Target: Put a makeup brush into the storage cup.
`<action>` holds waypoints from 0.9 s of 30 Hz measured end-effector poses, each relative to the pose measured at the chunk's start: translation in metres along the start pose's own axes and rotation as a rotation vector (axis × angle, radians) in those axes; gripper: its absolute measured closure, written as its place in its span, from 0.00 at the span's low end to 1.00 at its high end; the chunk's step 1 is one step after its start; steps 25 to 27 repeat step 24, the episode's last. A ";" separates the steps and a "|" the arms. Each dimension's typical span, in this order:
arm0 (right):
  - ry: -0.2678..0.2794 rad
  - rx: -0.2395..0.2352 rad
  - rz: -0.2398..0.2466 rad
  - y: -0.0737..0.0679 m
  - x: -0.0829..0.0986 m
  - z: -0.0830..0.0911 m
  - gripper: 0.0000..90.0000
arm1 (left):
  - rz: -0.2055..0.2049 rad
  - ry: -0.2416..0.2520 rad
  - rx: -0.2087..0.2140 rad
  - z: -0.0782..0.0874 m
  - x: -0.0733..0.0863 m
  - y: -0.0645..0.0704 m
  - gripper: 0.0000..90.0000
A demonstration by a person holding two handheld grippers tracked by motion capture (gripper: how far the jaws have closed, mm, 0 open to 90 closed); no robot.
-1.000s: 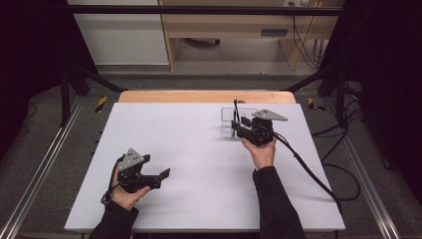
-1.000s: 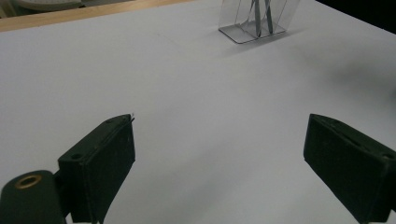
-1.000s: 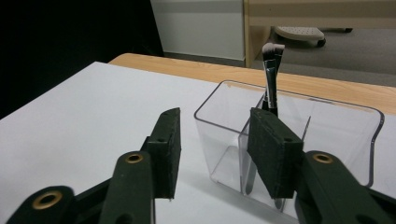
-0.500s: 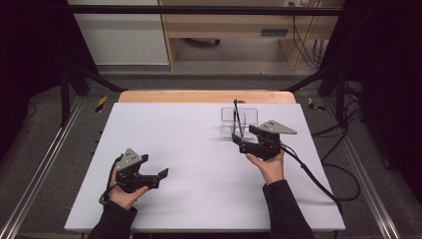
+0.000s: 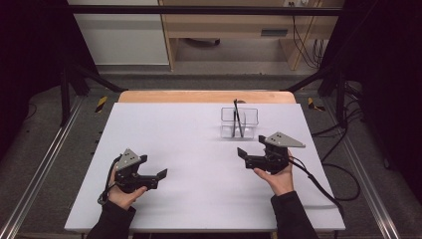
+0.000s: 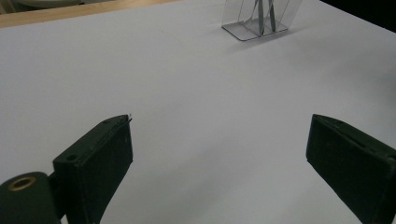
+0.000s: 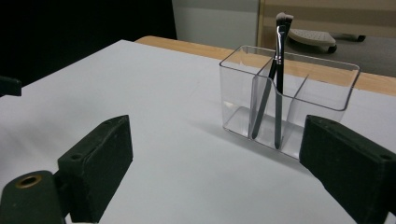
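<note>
Since a second ago the right tongs [image 5: 242, 153] have drawn back toward the person, from against the clear organizer [image 5: 239, 122] to a spot near it on the person's side, while the left tongs [image 5: 162, 174] have kept their place at the near left. Both sit low over the white surface [image 5: 189, 144], each held in a hand with a dark sleeve; the left tongs gape wide with nothing between them, and the right tongs are just as wide apart and empty. Farther out, right of centre, the organizer stands upright on the surface, and two dark makeup brushes [image 7: 276, 79] lean crossed in its middle compartment, bristles up. Beyond it a strip of bare wood [image 5: 204, 96] edges the far side of the surface. Past that lie a grey floor, a pale wooden cabinet and cables [image 5: 301, 30] against the back wall, with black frame bars either side
</note>
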State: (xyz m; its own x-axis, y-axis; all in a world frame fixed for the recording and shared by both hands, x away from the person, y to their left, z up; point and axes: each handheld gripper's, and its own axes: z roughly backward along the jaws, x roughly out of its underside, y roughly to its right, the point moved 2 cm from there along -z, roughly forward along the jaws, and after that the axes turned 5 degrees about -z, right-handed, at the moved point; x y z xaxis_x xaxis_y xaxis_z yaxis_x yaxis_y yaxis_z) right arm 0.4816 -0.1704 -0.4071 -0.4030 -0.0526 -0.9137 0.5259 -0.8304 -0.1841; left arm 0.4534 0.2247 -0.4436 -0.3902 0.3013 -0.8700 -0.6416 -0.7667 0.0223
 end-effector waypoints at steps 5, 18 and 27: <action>0.009 -0.004 -0.006 0.002 0.009 0.011 0.08 | -0.002 0.002 0.004 0.000 0.001 0.000 0.07; -0.039 0.016 0.010 0.006 0.030 0.022 0.05 | 0.002 0.001 -0.002 0.002 0.002 -0.002 0.07; -0.025 0.017 -0.009 0.009 0.034 0.028 0.05 | 0.001 -0.002 -0.003 0.002 0.003 -0.002 0.07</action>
